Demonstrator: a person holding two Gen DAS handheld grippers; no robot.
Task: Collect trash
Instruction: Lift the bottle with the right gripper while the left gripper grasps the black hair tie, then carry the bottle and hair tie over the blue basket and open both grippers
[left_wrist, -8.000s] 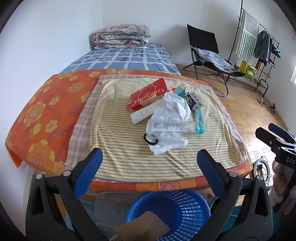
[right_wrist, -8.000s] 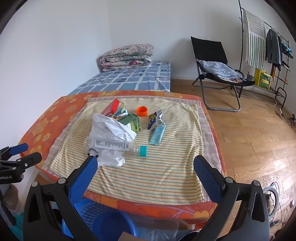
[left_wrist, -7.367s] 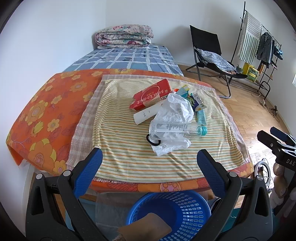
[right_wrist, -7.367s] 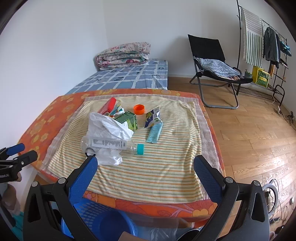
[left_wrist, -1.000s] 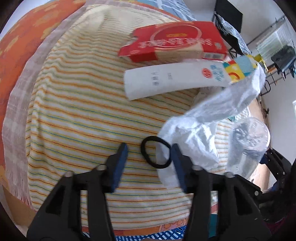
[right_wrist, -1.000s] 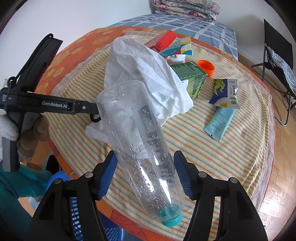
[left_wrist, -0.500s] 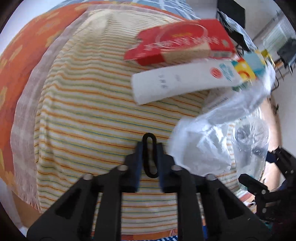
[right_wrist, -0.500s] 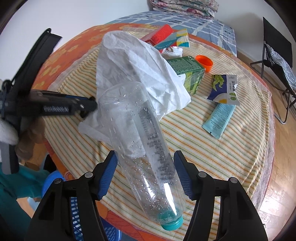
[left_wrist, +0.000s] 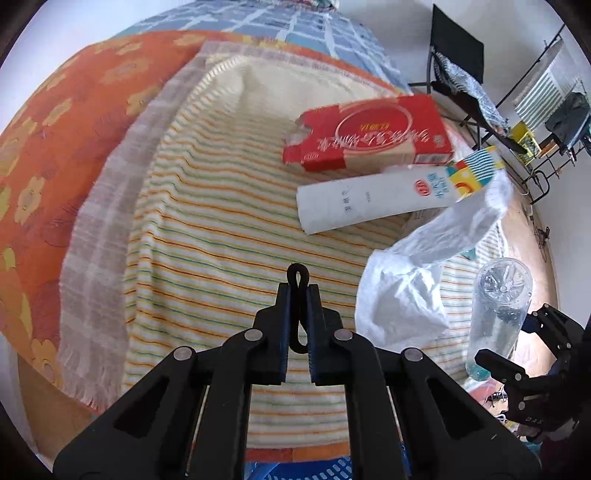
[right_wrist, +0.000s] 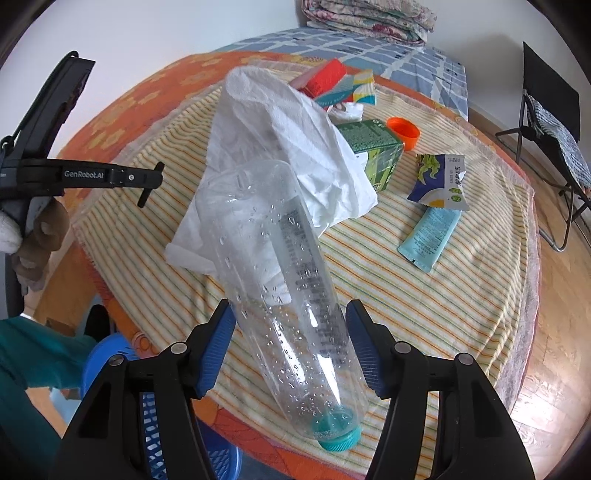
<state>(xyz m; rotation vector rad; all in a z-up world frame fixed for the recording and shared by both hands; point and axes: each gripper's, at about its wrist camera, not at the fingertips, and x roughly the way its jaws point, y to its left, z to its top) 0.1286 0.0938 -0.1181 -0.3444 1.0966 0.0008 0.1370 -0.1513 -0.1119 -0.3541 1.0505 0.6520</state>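
Left wrist view, and the left tongs (left_wrist: 298, 291) are pressed together on a black rubber ring (left_wrist: 297, 275), squeezed flat between the blue pads so one loop pokes out past the tips and another shows behind them, above the striped cloth (left_wrist: 207, 236) covering the counter. At one o'clock from the tips lies a red carton (left_wrist: 369, 133), and just below it, touching its lower edge, a white tube-shaped box (left_wrist: 373, 199) with a colourful end. At three o'clock a crumpled white plastic bag (left_wrist: 406, 295) billows up off the cloth. Far right, the clear plastic bottle (left_wrist: 498, 314) stands base-up in the right tongs (left_wrist: 517, 350).

Over to the right wrist view: the right tongs (right_wrist: 291, 343) are clamped on that bottle (right_wrist: 280, 280), blue pads on either side of its lower body, teal cap (right_wrist: 340, 441) pointing back toward the camera at six o'clock, droplets inside the wall. The bottle is lifted clear of the cloth (right_wrist: 461, 295). Behind it, at twelve o'clock, the white bag (right_wrist: 291, 140) heaps up. At one o'clock sits a green carton (right_wrist: 373, 151), partly under the bag, with an orange cap (right_wrist: 403, 133) just beyond it. At two o'clock a torn snack wrapper (right_wrist: 441, 181) touches a pale blue sachet (right_wrist: 430, 232). At nine o'clock the left tongs (right_wrist: 147, 181) hang over the cloth's edge, the ring seen edge-on as a thin dark sliver. Down at seven o'clock, below the counter edge, a blue basket (right_wrist: 110, 354) shows.
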